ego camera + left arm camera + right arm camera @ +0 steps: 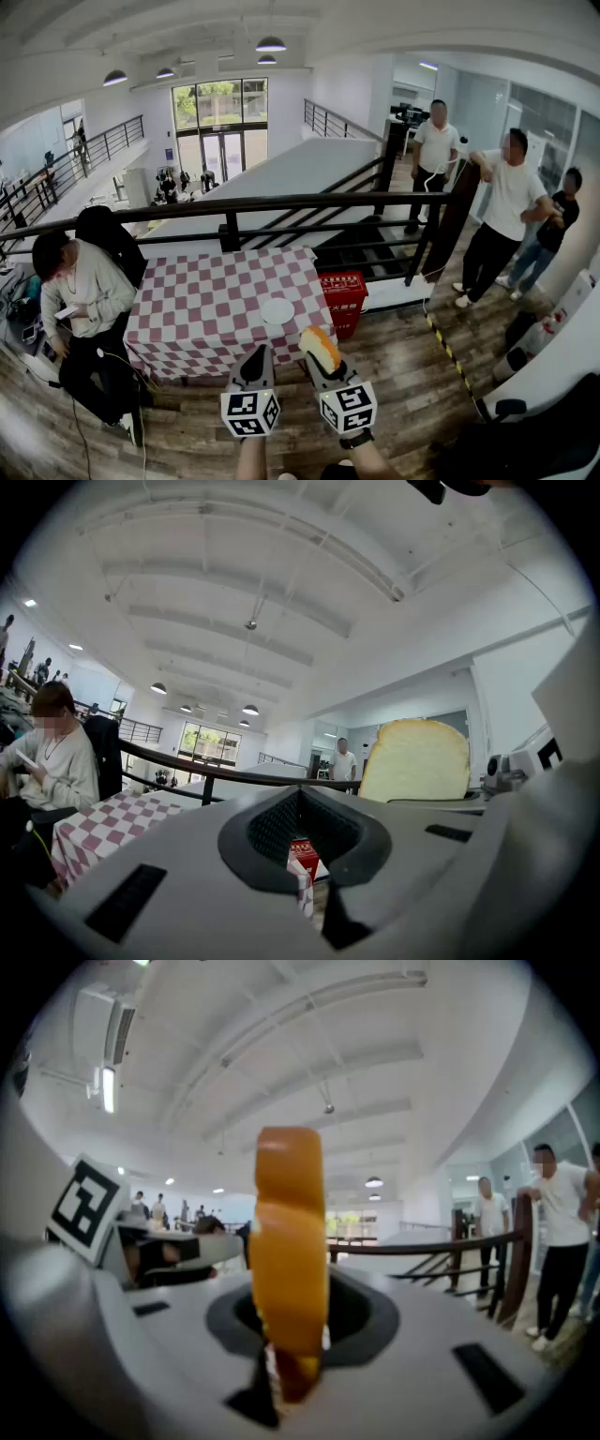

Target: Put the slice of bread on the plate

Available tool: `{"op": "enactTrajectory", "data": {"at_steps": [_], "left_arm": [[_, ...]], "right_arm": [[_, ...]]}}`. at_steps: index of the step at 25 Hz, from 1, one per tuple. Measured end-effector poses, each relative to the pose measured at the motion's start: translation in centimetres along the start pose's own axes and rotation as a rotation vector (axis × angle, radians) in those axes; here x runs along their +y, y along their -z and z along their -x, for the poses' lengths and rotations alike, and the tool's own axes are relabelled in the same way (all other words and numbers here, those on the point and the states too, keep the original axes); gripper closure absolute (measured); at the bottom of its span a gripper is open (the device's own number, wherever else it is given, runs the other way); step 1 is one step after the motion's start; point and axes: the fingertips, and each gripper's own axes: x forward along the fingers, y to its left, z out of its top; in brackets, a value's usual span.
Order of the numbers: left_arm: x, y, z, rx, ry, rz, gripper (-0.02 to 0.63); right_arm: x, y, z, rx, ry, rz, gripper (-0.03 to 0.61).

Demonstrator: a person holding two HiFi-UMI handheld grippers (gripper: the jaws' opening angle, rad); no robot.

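In the head view a white plate [277, 310] lies near the front right corner of the red-and-white checked table [197, 295]. My right gripper [319, 356] is shut on the slice of bread [322, 347] and holds it upright in the air, in front of the table and just right of the plate. The right gripper view shows the slice's orange crust edge-on [290, 1232] between the jaws [286, 1372]. My left gripper [254, 364] hovers beside it, shut and empty [305, 878]. Its own view has the slice's pale face [415, 759] at the right.
A person sits with a phone at the table's left side [82, 286]. A red box [343, 295] stands on the floor right of the table. A dark railing [281, 202] runs behind the table. Three people stand at the right [506, 202]. The floor is wood.
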Motion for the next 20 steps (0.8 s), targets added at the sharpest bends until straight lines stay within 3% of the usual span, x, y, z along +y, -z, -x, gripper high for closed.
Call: {"op": "enactTrajectory", "data": {"at_steps": [3,8,14,20], "left_arm": [[0.9,-0.1,0.1,-0.01,0.005,0.005,0.595],[0.0,-1.3,-0.9,-0.031,0.039,-0.053,0.595],[-1.1,0.9,-3.0,0.009,0.09,-0.041,0.595],[-1.3,2.5,-6.5,0.055,0.163,-0.045,0.595]], "right_arm": [[0.3,0.2,-0.4,0.004,0.006,-0.001,0.48],[0.4,-0.9,-0.9,-0.031,0.015,0.014,0.48],[-1.3,0.3,-1.7,-0.024,0.051,-0.003,0.48],[-4.9,2.6,-5.6,0.013,0.09,-0.114,0.48]]}}
